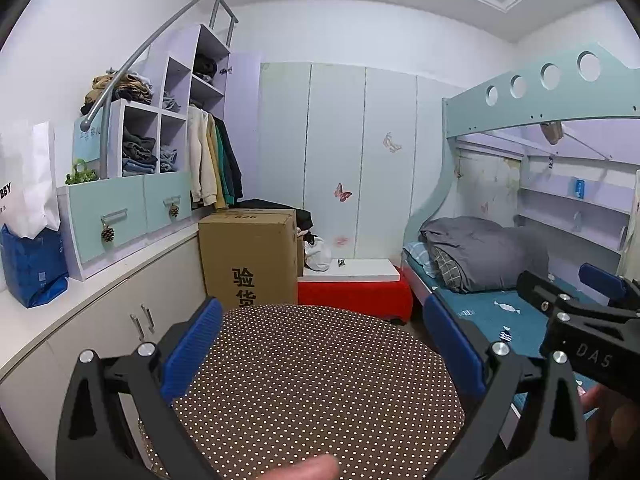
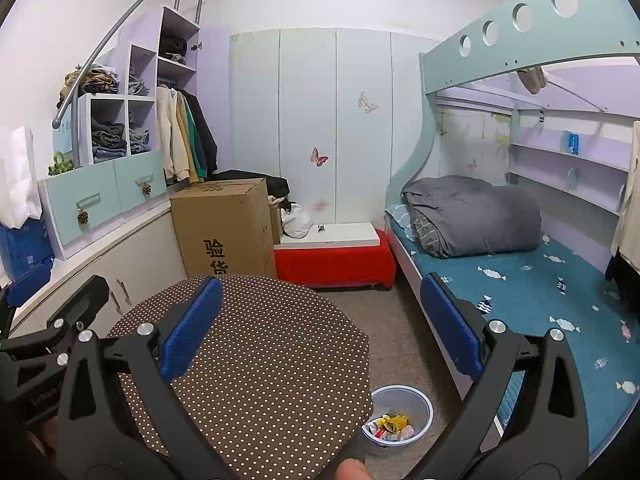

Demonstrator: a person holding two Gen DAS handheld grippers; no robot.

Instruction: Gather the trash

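Note:
A pale blue trash bin point(image 2: 416, 402) stands on the floor between the round table and the bed, with several crumpled wrappers point(image 2: 392, 424) inside. My left gripper point(image 1: 322, 344) is open and empty above the brown polka-dot table point(image 1: 316, 380). My right gripper point(image 2: 320, 320) is open and empty, held over the table's right side point(image 2: 260, 360), up and left of the bin. Each gripper shows at the edge of the other's view: the right one point(image 1: 568, 292) and the left one point(image 2: 60, 292).
A cardboard box point(image 1: 248, 256) and a red stool with a white top point(image 1: 352, 280) stand behind the table. A bunk bed point(image 2: 520, 280) with a grey duvet fills the right. A white counter with cabinets point(image 1: 100, 300) runs along the left.

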